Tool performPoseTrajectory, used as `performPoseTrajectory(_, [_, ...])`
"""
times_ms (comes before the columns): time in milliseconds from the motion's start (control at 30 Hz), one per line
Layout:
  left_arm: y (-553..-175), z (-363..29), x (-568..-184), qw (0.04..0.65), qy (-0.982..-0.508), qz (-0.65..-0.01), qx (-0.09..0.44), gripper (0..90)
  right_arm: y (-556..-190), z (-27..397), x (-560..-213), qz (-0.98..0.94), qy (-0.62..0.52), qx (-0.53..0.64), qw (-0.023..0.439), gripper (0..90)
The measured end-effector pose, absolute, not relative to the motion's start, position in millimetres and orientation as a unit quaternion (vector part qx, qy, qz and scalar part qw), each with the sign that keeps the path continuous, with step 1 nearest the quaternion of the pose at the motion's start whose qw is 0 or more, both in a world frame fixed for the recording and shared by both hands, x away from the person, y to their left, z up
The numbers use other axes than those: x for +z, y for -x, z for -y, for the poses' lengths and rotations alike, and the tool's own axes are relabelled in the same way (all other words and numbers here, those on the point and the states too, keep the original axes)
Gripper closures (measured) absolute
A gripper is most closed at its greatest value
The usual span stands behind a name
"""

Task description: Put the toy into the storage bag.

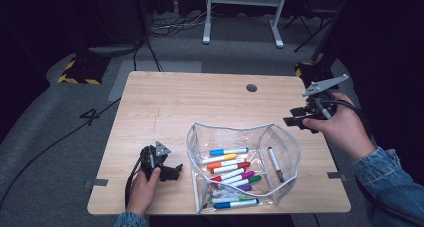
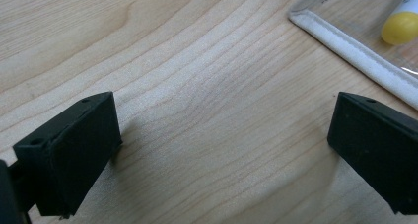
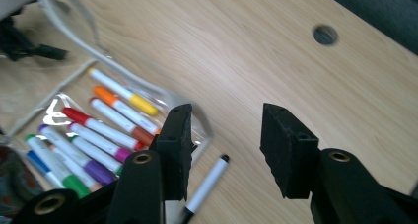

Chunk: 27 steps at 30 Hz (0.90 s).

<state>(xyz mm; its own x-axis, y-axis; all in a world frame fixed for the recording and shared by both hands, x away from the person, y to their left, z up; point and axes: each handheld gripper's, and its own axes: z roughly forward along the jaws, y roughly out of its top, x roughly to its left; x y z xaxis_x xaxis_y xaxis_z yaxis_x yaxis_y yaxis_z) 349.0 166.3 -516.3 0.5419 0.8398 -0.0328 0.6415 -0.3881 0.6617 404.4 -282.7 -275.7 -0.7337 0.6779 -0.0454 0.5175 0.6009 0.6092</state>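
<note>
lying lengthwise near-to-far in the pouch (image 1: 295, 147), black marker (image 1: 274, 163).

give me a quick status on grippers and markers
Left gripper open, low over table. Right gripper open, raised, empty. Markers in clear pouch. Nothing in the way.

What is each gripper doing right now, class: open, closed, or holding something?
Left gripper: open, empty, jaws wide over the pale wooden table.
Right gripper: open, empty, held above the table.

Open clear pouch (image 1: 280, 137) holding coloured markers (image 1: 231, 169) lies on table
</note>
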Motion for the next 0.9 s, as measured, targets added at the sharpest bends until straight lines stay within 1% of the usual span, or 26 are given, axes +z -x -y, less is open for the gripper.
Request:
performPoseTrajectory(167, [-349.0, -166.3, -516.3, 0.318, -0.818, -0.452, 0.156, 0.0, -413.5, 318.4, -305.8, -0.866, -0.395, 0.280, 0.128, 55.6])
performPoseTrajectory(333, [-348.9, -166.2, -516.3, 0.318, -0.818, -0.453, 0.156, 0.0, -418.3, 331.8, -358.2, -0.863, -0.422, 0.263, 0.091, 53.5])
performPoseTrajectory(467, [-349.0, -166.3, -516.3, 0.318, -0.818, -0.452, 0.156, 0.0, -418.1, 329.6, -400.1, -0.864, -0.429, 0.259, 0.053, 52.5])
performPoseTrajectory(667, [-349.0, -166.3, -516.3, 0.318, -0.818, -0.453, 0.156, 0.0, -415.2, 316.2, -450.1, -0.868, -0.428, 0.254, 0.003, 52.7])
performPoseTrajectory(767, [-349.0, -166.3, -516.3, 0.318, -0.818, -0.453, 0.156, 0.0, -413.7, 307.9, -467.9, -0.874, -0.418, 0.246, -0.011, 52.3])
performPoseTrajectory(833, [-348.9, -166.2, -516.3, 0.318, -0.818, -0.453, 0.156, 0.0, -413.2, 303.5, -474.5, -0.878, -0.414, 0.239, -0.009, 52.9])
performPoseTrajectory(867, [-349.0, -166.3, -516.3, 0.318, -0.818, -0.452, 0.156, 0.0, -412.9, 302.4, -475.9, -0.879, -0.414, 0.236, -0.009, 54.7])
performPoseTrajectory(900, [-349.0, -166.3, -516.3, 0.318, -0.818, -0.452, 0.156, 0.0, -412.6, 301.4, -476.7, -0.879, -0.415, 0.235, -0.007, 58.8])
